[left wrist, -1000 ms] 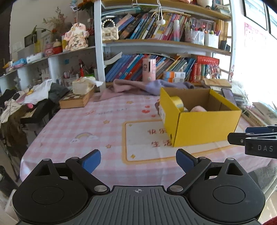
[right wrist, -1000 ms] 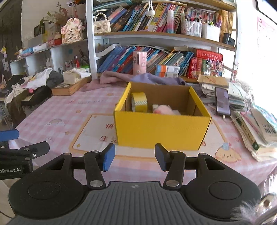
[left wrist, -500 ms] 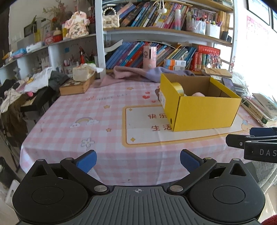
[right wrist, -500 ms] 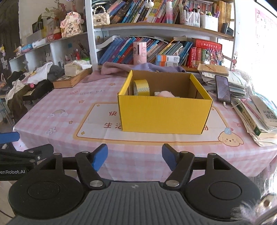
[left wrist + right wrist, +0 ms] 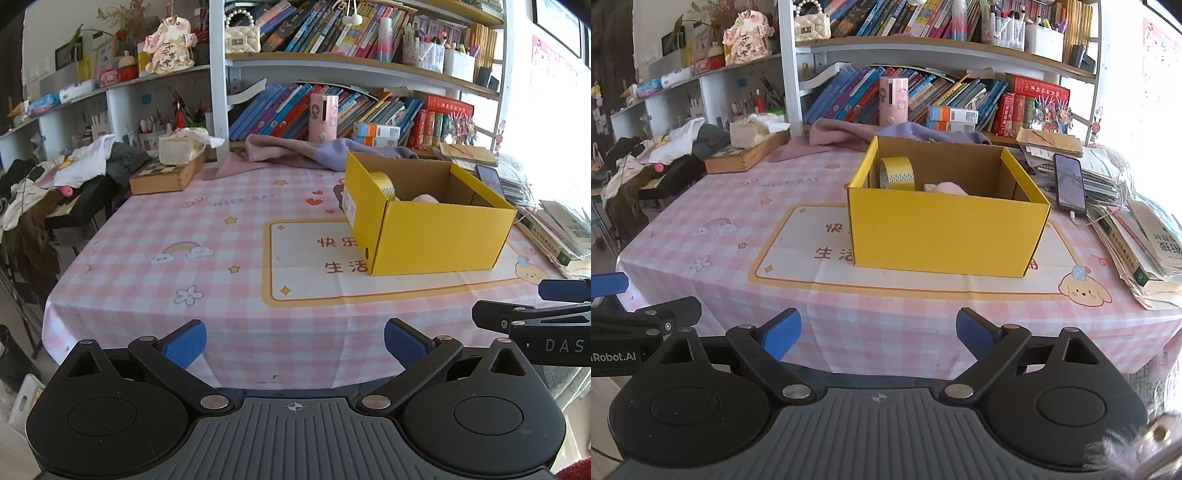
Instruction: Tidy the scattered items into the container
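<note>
A: What carries it all?
B: A tabletop [image 5: 713, 236] in pink check cloth. A yellow box [image 5: 945, 232] stands on it, toward the far right corner, top open.

A: And inside?
B: A roll of yellow tape [image 5: 897, 173] leans against the left wall; something pink and soft [image 5: 945, 187] lies beside it.

A: The grippers?
B: Both hang off the near edge. The left gripper [image 5: 294, 343] gapes wide, empty. The right gripper [image 5: 878, 332] has just been opening, its jaws now broad, nothing between them.

Matt corrugated cardboard box [image 5: 945, 236], smooth printed tablecloth [image 5: 738, 221]
</note>
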The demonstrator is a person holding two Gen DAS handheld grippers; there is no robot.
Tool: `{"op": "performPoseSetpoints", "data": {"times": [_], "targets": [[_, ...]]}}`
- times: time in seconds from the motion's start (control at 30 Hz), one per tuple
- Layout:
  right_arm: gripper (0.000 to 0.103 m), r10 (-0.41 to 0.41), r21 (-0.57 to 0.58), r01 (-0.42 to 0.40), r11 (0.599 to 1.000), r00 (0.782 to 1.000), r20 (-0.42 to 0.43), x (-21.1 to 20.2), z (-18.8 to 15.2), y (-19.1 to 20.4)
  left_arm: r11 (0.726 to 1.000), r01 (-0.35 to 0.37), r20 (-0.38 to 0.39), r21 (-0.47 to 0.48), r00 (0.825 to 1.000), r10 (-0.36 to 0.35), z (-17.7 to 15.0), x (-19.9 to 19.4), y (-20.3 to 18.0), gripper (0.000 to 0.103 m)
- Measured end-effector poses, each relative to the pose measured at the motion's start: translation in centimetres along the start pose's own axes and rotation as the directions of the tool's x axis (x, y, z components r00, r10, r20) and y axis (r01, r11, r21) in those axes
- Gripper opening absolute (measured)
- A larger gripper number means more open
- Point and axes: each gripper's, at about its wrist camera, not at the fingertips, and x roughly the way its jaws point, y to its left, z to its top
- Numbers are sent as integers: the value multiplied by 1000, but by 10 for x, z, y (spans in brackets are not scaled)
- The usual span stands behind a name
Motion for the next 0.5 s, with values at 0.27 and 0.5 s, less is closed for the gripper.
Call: {"op": "performPoseSetpoints", "data": {"times": [0.27, 0.5], "targets": [[103, 16, -6, -16, 1000, 1000, -8, 0, 0, 2, 1000, -7, -21, -3, 1000, 6, 0, 1, 1, 103], [103, 14, -13, -14, 1000, 1000, -14, 1, -1, 2, 1000, -9, -24, -3, 1000, 9, 0, 0, 0, 103]]}}
